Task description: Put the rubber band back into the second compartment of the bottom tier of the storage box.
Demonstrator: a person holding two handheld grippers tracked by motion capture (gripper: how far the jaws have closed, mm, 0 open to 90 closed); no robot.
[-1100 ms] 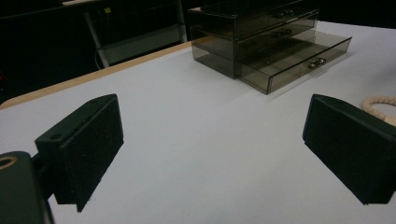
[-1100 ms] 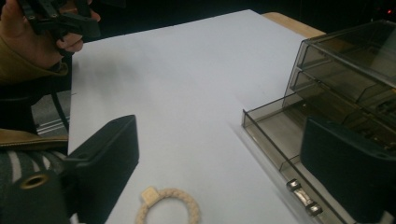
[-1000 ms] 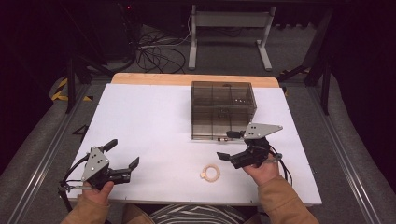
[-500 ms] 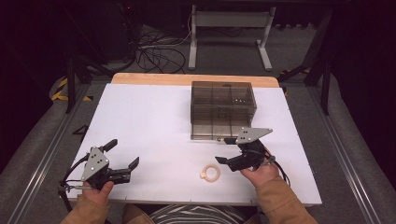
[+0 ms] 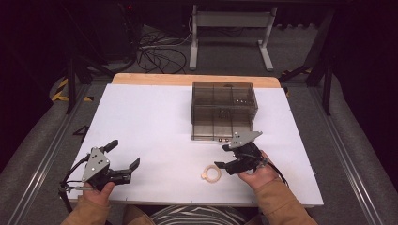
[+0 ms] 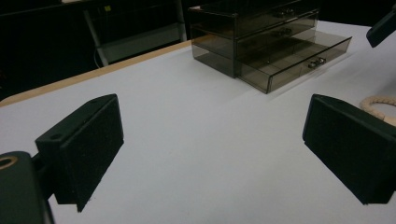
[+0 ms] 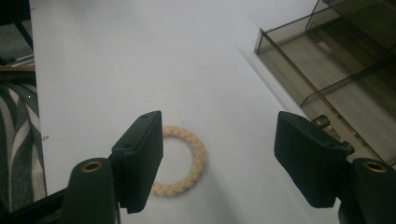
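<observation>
A small beige braided ring (image 5: 211,174) lies flat on the white table (image 5: 155,122), near the front edge. My right gripper (image 5: 227,158) hovers just right of it, open, jaws pointing left with nothing between them. In the right gripper view the ring (image 7: 187,159) lies below my right gripper (image 7: 224,163), partly behind the left jaw. A smoky clear drawer box (image 5: 224,109) stands behind, its bottom drawer (image 7: 327,93) pulled out. My left gripper (image 5: 123,154) rests open at the front left, empty. In the left gripper view my left gripper (image 6: 215,154) faces the drawer box (image 6: 266,42), and the ring (image 6: 380,103) peeks past the right jaw.
A wooden strip (image 5: 192,79) edges the table's far side. Beyond it are a metal stand (image 5: 230,33) and loose cables (image 5: 159,56) on the floor. Wide bare table surface lies between the two grippers and left of the box.
My right gripper has moved left and slightly toward the front, closing in on the ring. The left gripper has stayed where it was.
</observation>
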